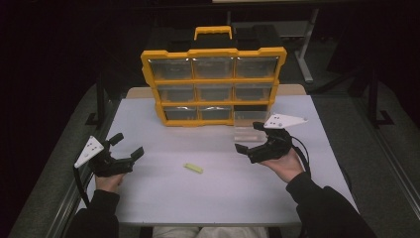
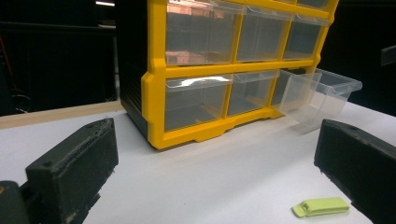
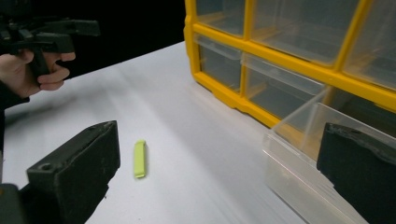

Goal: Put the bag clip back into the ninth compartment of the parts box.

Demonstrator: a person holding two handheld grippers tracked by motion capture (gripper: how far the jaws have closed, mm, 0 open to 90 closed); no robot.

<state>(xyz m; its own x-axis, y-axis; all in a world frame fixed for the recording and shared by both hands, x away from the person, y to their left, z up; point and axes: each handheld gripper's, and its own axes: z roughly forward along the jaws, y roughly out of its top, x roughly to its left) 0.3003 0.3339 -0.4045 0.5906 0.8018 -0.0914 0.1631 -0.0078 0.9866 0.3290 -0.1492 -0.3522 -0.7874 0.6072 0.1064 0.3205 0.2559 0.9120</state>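
Note:
A yellow organiser (image 1: 214, 78) with clear drawers stands upright at the back of the white table (image 1: 223, 193). Its bottom right drawer (image 1: 246, 131) is pulled out and rests on the table in front of its slot. A small light-green piece (image 1: 193, 168) lies flat near the table's middle. My left gripper (image 1: 130, 145) is open at the table's left, holding nothing; the green piece (image 2: 321, 206) lies by its right jaw. My right gripper (image 1: 247, 137) is open just in front of the clear drawer (image 3: 303, 158), with the green piece (image 3: 139, 158) to its left.
The organiser (image 2: 156, 93) has a carry handle (image 1: 213, 31) on top and its other drawers are pushed in. The table's front half is bare apart from the green piece. Dark floor and table legs lie beyond the edges.

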